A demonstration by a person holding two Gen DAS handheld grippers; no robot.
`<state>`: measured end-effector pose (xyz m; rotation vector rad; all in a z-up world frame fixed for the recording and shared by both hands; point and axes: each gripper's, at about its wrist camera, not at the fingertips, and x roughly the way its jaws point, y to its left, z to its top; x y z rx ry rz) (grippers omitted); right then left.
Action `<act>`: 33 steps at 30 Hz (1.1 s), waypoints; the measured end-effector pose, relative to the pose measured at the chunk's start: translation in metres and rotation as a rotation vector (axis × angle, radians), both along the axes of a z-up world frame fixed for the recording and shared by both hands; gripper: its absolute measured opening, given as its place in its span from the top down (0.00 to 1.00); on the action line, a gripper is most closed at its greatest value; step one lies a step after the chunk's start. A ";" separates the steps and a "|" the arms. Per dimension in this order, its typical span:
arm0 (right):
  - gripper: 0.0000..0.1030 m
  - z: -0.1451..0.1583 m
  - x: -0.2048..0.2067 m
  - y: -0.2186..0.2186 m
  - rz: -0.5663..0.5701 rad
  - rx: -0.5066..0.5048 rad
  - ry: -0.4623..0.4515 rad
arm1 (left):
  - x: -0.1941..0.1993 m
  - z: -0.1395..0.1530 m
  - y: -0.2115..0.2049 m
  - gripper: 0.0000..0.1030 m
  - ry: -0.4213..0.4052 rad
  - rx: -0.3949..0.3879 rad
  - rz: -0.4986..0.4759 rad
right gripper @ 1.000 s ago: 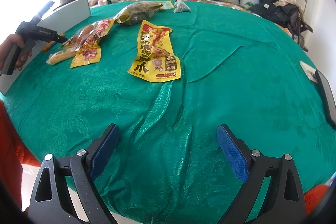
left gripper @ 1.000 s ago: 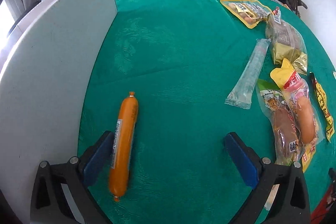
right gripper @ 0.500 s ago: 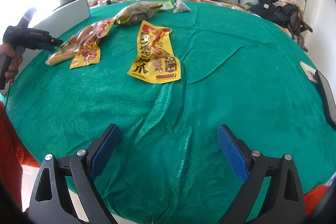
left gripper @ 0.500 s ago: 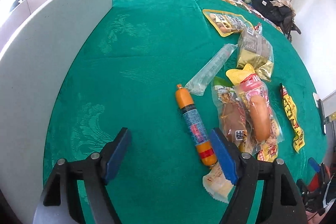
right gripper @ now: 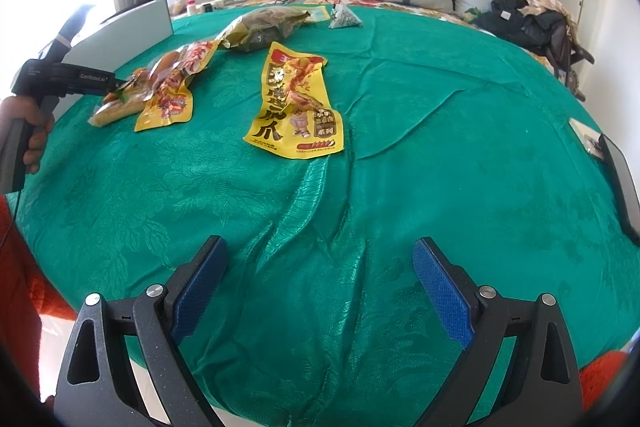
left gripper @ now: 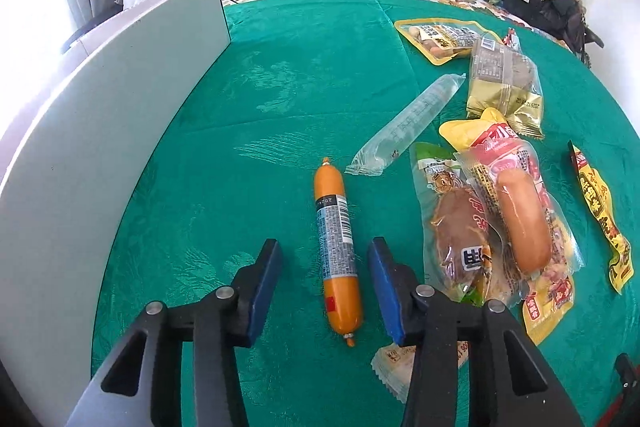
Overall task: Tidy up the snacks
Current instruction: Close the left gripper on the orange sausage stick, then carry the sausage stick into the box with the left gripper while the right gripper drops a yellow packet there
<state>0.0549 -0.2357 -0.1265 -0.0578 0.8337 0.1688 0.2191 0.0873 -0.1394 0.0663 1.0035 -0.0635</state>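
Left tongs (left gripper: 323, 287) straddle the sausage (left gripper: 335, 251), apart, not touching.
It may roll or squirt out as they close; right tongs (right gripper: 320, 287) idle, wide apart.

"GenRobot.ai" on the left gripper (right gripper: 86, 79) — date print "02.2025" on gold packet (left gripper: 506, 87)

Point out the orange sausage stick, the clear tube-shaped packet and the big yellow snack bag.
orange sausage stick (left gripper: 336, 247): left wrist view, on its printed label.
clear tube-shaped packet (left gripper: 408, 121): left wrist view, mid-length.
big yellow snack bag (right gripper: 296, 107): right wrist view, centre of its printed face.
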 end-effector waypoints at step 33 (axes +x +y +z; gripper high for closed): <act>0.09 0.055 0.054 0.003 0.030 0.048 0.010 | -0.065 0.003 0.037 0.85 0.106 -0.281 -0.089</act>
